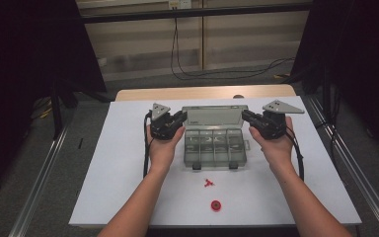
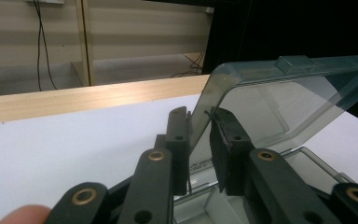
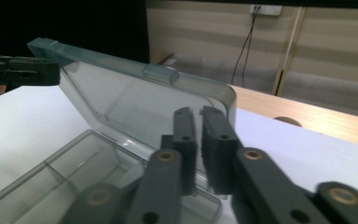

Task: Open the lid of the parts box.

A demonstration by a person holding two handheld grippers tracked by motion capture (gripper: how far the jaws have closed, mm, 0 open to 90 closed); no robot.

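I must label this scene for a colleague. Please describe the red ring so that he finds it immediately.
Start at the white table top, then find the clear plastic box at its middle. The red ring lies nearer the person than the box, near the front edge. It is round, unlike the small irregular red part beside it.

- The box [image 1: 215, 144] compartments hold small contents too dim to identify in the high view.
- The red bits [image 1: 208, 183] on the tabletop [image 1: 128, 163] are too small to name.
- Whether the right gripper [image 3: 198, 112] pinches the lid [image 3: 135, 100] edge cannot be told.
- The lid runs off the left gripper view's right edge.
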